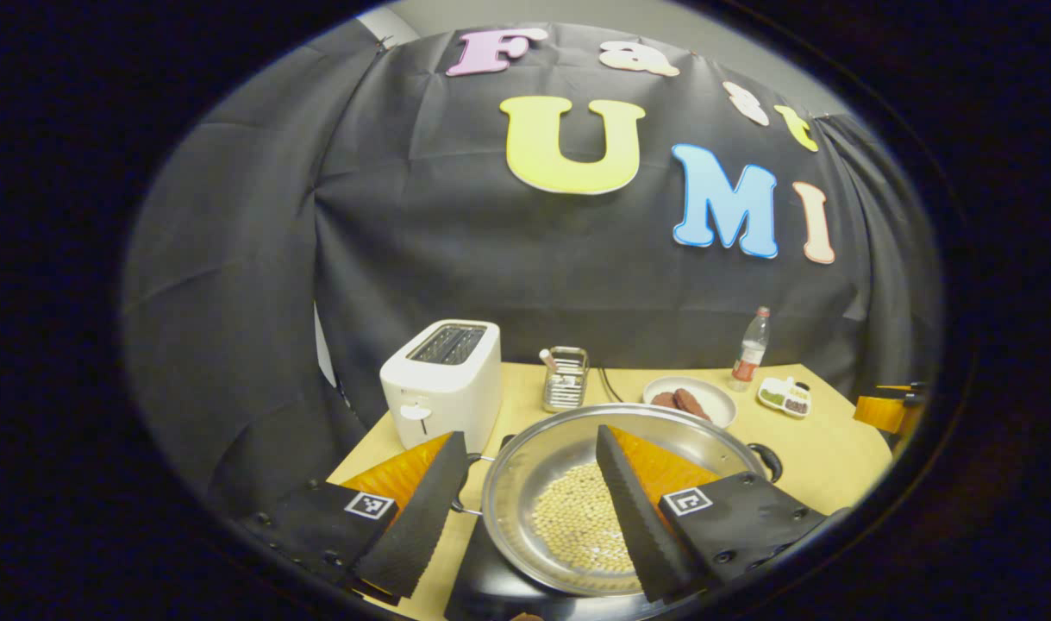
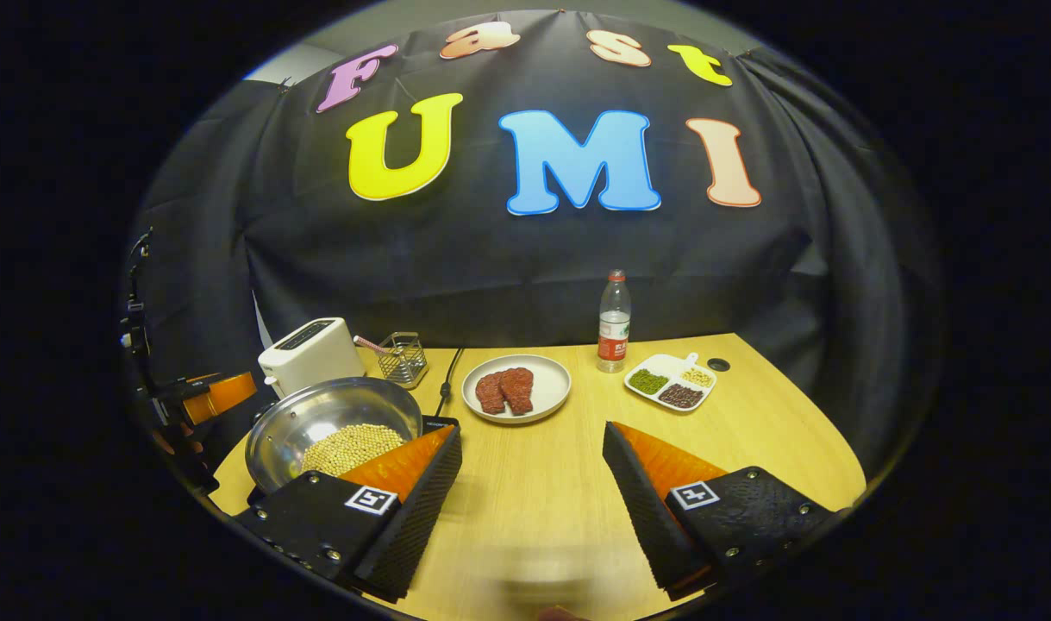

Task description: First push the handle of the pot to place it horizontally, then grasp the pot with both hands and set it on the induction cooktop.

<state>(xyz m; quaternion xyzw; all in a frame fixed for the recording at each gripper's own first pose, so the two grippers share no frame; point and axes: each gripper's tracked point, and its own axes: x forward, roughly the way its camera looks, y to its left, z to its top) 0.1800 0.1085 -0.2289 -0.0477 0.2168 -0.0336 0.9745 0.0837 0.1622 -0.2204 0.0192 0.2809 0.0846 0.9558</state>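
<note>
Already the pot (image 1: 611,500) sat on the induction cooktop (image 1: 491,578), its 2 side handles on a left-right axis, with both claws released: the left gripper (image 1: 525,509) straddled its near-left rim, the right gripper (image 2: 529,500) hovered empty to the pot's right. Any careless nudge could, I judged, tilt the pot and spill its beans (image 1: 577,522). Behind the pot stood the toaster (image 1: 443,379).

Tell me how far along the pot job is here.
Done, it seems: the pot sits on the black cooktop, its side handle lying level. In hand: nothing; the left gripper straddles the pot's rim, jaws open, and the right gripper hangs open over the table. Left: probably only backing away.
</note>
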